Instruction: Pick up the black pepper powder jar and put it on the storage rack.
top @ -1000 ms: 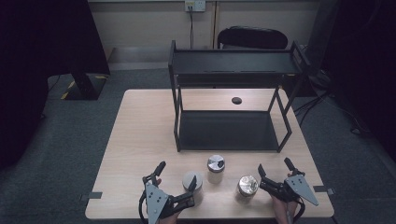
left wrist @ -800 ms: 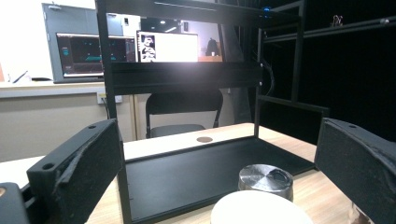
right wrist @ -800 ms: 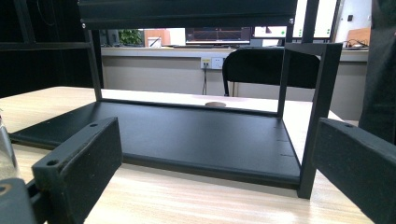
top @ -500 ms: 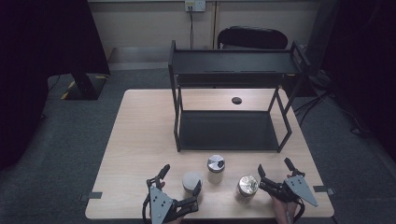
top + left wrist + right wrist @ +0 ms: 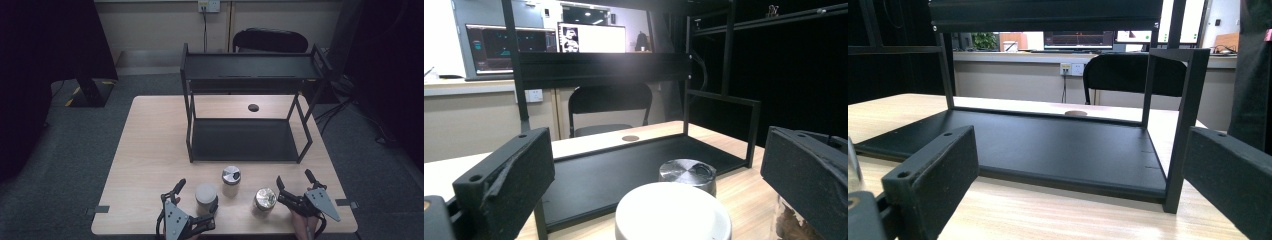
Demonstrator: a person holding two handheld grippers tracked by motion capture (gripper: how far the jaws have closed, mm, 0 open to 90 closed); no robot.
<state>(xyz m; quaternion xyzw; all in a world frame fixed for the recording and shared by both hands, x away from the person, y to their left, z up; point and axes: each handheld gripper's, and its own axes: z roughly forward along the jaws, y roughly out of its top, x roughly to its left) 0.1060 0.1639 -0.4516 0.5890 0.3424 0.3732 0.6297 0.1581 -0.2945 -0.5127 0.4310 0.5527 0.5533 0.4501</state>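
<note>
Straddling white-lidded jar (image 5: 205, 193) — left gripper (image 5: 196, 200), wide.

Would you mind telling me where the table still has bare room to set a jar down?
The widest bare patch is the table left of the black rack, down to the left tool. The rack's lower shelf is bare too. It is crowded along the near edge: white-lidded jar, silver-lidded jar and foil-topped jar sit between both tools.
</note>
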